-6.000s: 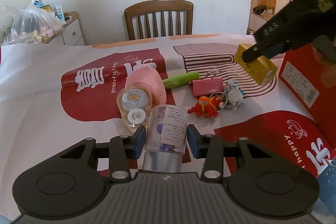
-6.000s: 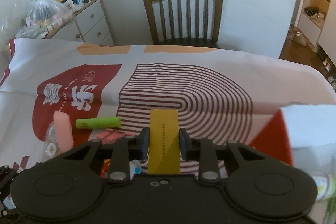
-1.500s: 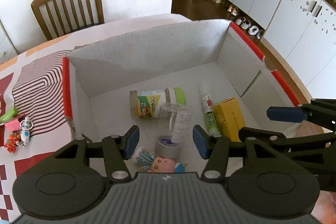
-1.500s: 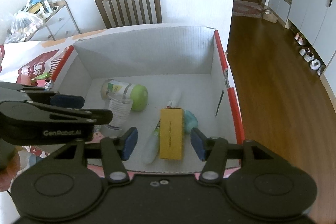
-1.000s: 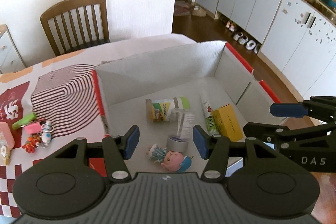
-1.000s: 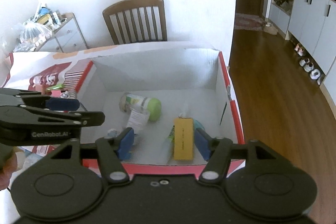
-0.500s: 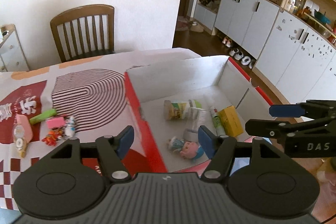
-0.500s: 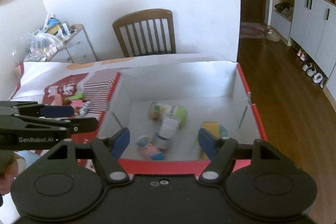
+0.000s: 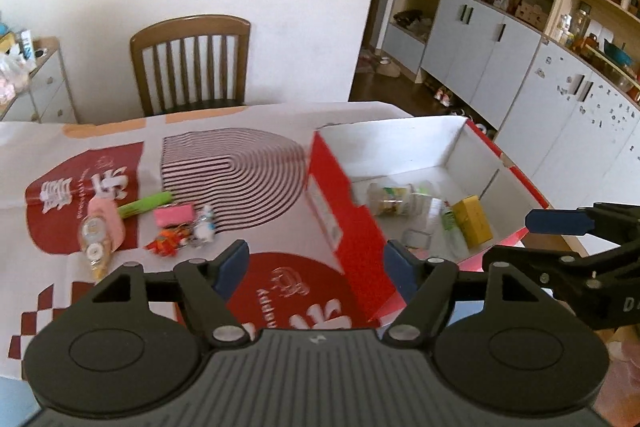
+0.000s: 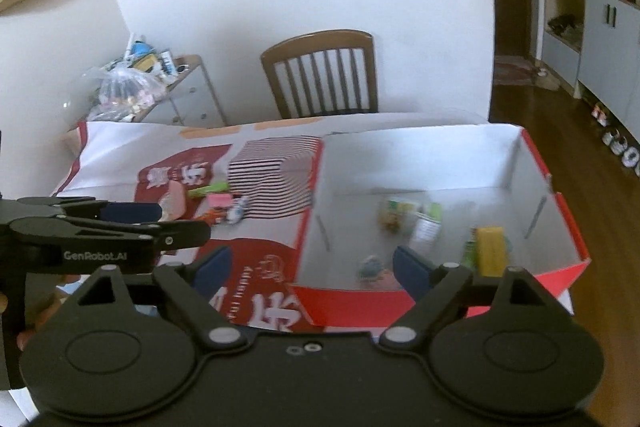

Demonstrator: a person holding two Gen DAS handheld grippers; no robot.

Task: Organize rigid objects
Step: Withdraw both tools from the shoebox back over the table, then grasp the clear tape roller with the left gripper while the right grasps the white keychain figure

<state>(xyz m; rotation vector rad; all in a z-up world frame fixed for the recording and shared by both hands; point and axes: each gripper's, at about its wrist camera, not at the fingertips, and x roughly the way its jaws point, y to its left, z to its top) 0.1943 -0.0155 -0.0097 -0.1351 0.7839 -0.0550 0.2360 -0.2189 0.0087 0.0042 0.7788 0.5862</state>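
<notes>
both grippers pulled back from box (image 9: pixel 344 227), opening.

Left gripper (image 9: pixel 316 267) and right gripper (image 10: pixel 310 269) both angled downward, jaws opening, nothing between either pair.

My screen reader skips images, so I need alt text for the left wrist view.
The left gripper, its fingers empty and opening, hangs over a patterned tablecloth. On the cloth lie a green battery, a pink clip and a correction tape dispenser. To the right, a red cardboard box holds a yellow box and a jar.
</notes>
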